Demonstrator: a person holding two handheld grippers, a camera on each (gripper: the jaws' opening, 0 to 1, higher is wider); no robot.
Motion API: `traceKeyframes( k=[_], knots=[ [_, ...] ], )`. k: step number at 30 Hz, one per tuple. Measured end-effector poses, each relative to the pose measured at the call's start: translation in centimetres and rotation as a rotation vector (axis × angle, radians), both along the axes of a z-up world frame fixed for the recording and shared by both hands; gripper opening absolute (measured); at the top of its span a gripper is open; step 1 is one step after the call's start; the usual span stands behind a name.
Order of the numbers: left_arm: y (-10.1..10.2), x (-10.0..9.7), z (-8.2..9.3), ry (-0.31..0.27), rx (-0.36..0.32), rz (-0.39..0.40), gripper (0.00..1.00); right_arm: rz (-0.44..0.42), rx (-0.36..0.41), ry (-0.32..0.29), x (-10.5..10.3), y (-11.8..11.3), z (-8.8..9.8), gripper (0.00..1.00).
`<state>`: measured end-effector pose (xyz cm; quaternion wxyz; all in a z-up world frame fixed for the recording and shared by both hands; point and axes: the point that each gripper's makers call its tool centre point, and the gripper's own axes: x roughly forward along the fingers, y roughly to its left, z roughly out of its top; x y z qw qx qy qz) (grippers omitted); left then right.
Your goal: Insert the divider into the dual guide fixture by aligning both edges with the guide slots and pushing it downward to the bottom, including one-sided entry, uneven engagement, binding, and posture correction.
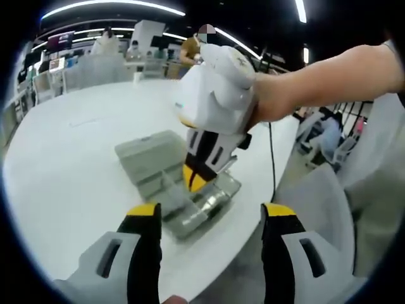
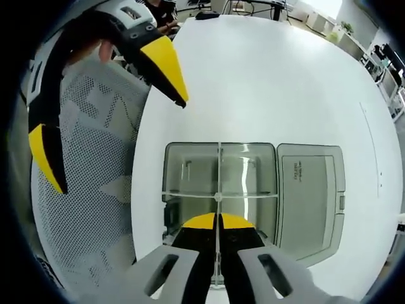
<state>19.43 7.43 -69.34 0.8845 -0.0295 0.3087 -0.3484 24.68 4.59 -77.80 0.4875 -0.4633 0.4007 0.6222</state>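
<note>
Right claw sits nearest the lens in the right gripper view, yellow tips pinched tight on the top edge of the clear divider, which runs edge-on straight away from me down the middle of the fixture. The fixture is a clear open box with its grey lid folded flat alongside, on the white desk near its edge. A cross divider already spans the box, and my panel meets it at the centre. I judge this as mid-insertion: panel looks entered and roughly square, but I can't tell whether both ends are in their slots or how deep it is seated. Next move, as I see it: push straight down with even pressure, watch for one end lagging, and if it binds, back off a touch and level it before pressing again. In the left gripper view, my left claw is spread wide, holding nothing, hovering near the desk edge just short of the box. The right gripper body comes down steeply from above onto the fixture, with a hand wrapped round it and the forearm reaching in from the right.
</note>
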Motion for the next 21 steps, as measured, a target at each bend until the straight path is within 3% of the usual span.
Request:
traceKeyframes(
  k=[9, 16, 21],
  knots=[
    [0.2, -0.2, 0.0, 0.0, 0.007, -0.001, 0.63, -0.009, -0.006, -0.003, -0.4, -0.1, -0.3, 0.0],
    [0.4, -0.3, -0.2, 0.004, 0.016, -0.001, 0.63, -0.043, 0.049, -0.029, 0.1, 0.1, 0.2, 0.04],
    [0.5, -0.4, -0.1, 0.001, 0.023, -0.003, 0.63, -0.119, 0.12, -0.031, 0.6, 0.2, 1.0, 0.04]
  ],
)
